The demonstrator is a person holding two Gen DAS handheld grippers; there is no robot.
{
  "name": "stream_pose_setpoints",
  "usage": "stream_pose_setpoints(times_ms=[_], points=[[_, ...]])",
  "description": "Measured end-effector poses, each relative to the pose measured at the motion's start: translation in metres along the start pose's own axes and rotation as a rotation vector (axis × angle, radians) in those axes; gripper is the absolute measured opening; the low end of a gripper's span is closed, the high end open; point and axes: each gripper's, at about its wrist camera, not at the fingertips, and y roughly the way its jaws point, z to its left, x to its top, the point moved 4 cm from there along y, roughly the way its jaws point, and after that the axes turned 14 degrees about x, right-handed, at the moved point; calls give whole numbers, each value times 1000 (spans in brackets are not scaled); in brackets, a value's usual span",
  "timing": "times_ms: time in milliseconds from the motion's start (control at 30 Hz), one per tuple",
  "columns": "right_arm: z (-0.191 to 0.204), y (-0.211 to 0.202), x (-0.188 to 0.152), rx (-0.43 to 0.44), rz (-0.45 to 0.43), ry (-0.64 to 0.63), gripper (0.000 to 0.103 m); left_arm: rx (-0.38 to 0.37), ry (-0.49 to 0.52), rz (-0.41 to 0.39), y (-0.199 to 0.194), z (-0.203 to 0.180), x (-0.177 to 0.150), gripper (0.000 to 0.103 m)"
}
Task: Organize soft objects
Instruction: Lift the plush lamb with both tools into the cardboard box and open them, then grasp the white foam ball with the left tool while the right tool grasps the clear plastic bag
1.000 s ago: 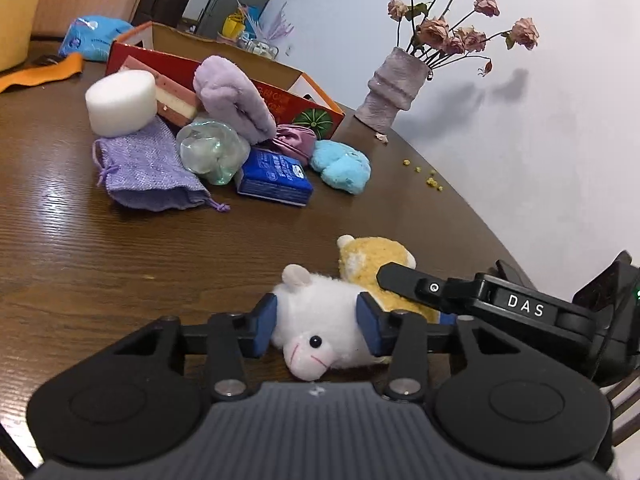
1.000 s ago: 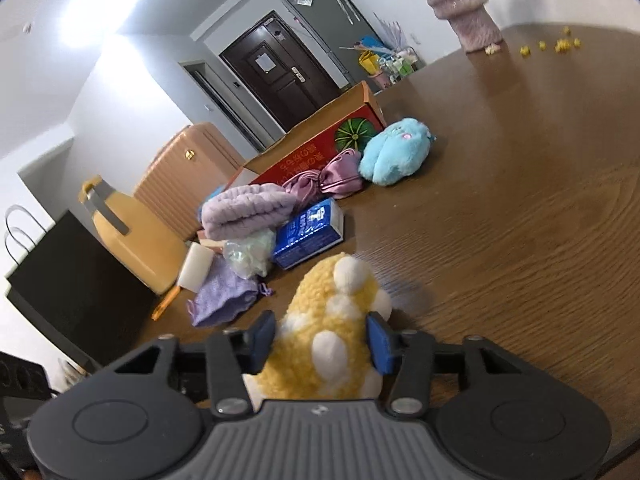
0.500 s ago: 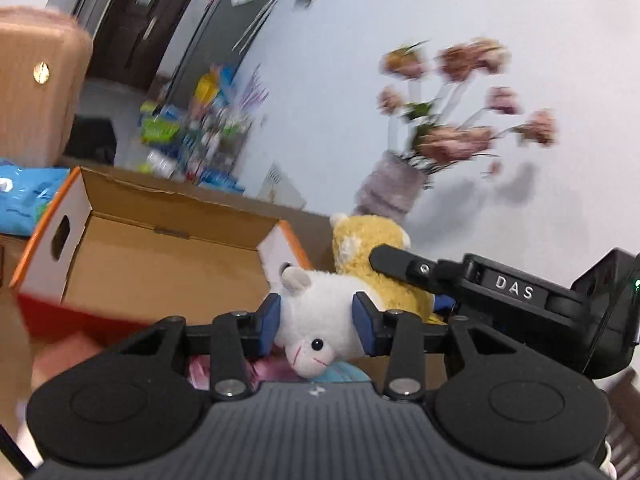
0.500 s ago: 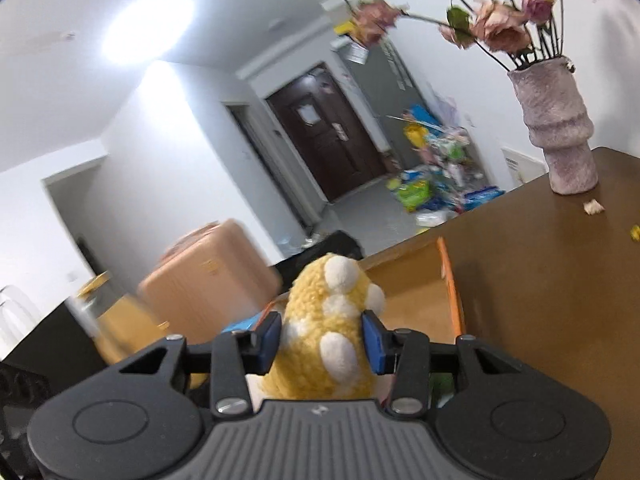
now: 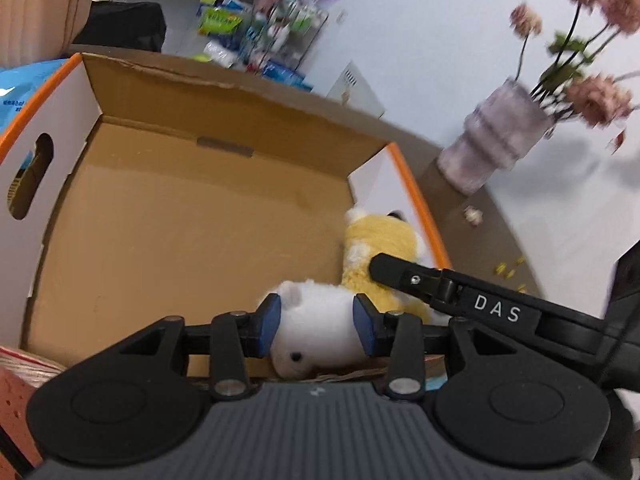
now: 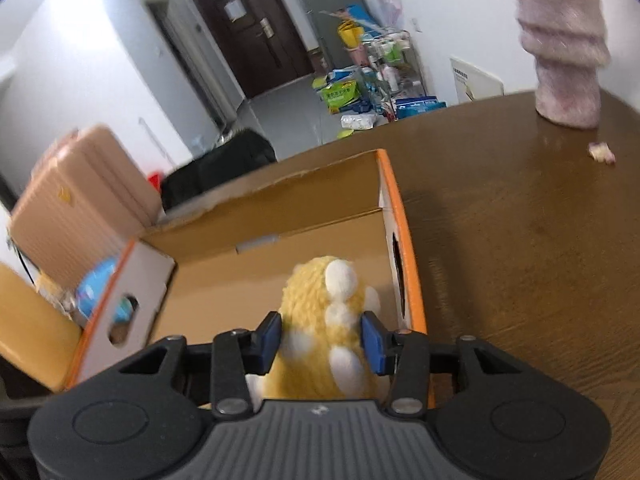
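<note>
While both units hover over one cardboard box (image 5: 188, 216), two plush toys are held. Left gripper (image 5: 317, 322) pinches the white plush (image 5: 316, 320); right gripper (image 6: 325, 338) pinches the yellow plush (image 6: 320, 332). Both now sit lower, inside the box opening at frame centre.

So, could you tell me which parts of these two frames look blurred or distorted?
Left wrist view: the vase and its flowers are motion-smeared, while the left gripper and white plush stay sharp; the cardboard box bows from the fisheye. Right wrist view: the suitcase and vase are smeared, while the right gripper and yellow plush are crisp.
</note>
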Motion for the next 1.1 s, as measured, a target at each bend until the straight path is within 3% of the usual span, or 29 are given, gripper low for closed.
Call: stream_pose_setpoints(times_ms=[100,200,400,467,533,633,700,800,900,933,967,1067,1100], points=[[11,0,3,-67,36,-38,50,56,12,0,-8,3,1,51],[19,-15,3,-71,45,-42,57,73,23,-8,-33,5,2,76],[47,-82,-5,-50,39,-83,69,125,103,-50,-106,12,-10,84],[53,-91,-9,-42,42,-91,80,144,136,-50,-128,17,-23,89],[64,-107,-24,-37,62,-107,81,153,173,-26,-147,23,-42,93],[76,-127,-53,-22,100,-119,82,161,224,-6,-171,41,-83,96],[87,-143,-92,-9,132,-150,82,173,233,3,-182,60,-117,98],[92,-151,-122,-1,160,-162,83,208,242,70,-190,90,-171,98],[102,-161,-168,15,197,-197,83,247,244,53,-203,118,-213,98],[111,-167,-200,10,196,-239,83,267,242,36,-207,127,-223,98],[111,-167,-200,10,196,-239,84,286,235,22,-211,135,-233,98],[122,-170,-256,9,205,-256,84,288,190,34,-218,156,-257,98],[122,-170,-256,9,205,-256,84,284,186,42,-220,161,-262,98]])
